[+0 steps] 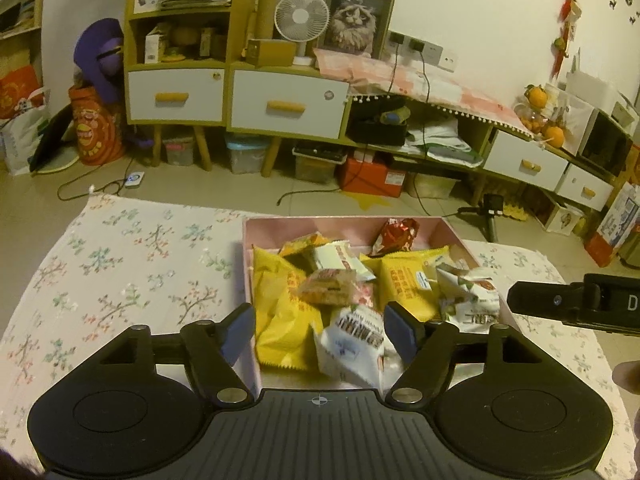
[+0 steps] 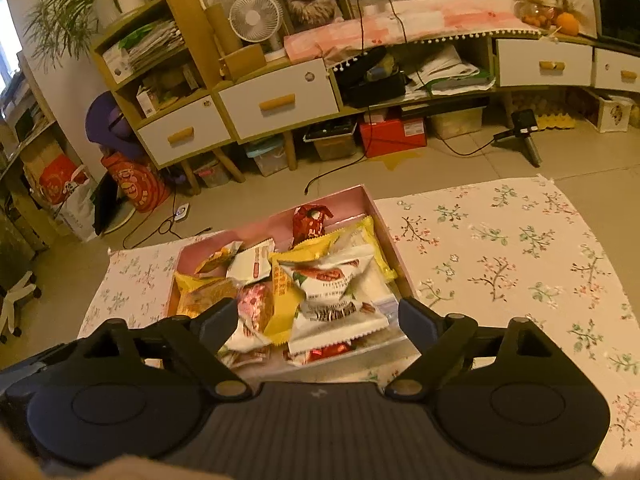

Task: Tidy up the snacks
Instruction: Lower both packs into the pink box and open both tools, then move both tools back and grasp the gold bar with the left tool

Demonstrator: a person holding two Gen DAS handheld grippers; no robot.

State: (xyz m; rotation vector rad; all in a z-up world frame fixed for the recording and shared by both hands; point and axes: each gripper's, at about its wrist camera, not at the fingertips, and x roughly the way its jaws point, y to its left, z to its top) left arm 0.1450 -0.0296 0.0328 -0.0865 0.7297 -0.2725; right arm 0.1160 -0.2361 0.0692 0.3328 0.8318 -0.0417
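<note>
Left gripper (image 1: 320,330) angled down over pink rectangular cardboard box (image 1: 250,280) of wrapped snack packets (image 1: 280,300), jaws wide, empty, right gripper (image 2: 316,320) likewise tilted, spread, gripping nothing

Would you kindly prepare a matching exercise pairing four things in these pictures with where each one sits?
Things:
1. red foil-wrapped snack
2. large yellow snack packet
3. pink rectangular cardboard box
4. small white desk fan

Places:
A. on the floral tablecloth
B. on the wooden cabinet, beside the framed cat picture
C. at the far end of the box
D. inside the box along its left wall, as the left wrist camera sees it

Pairs: 1-C, 2-D, 3-A, 4-B
</note>
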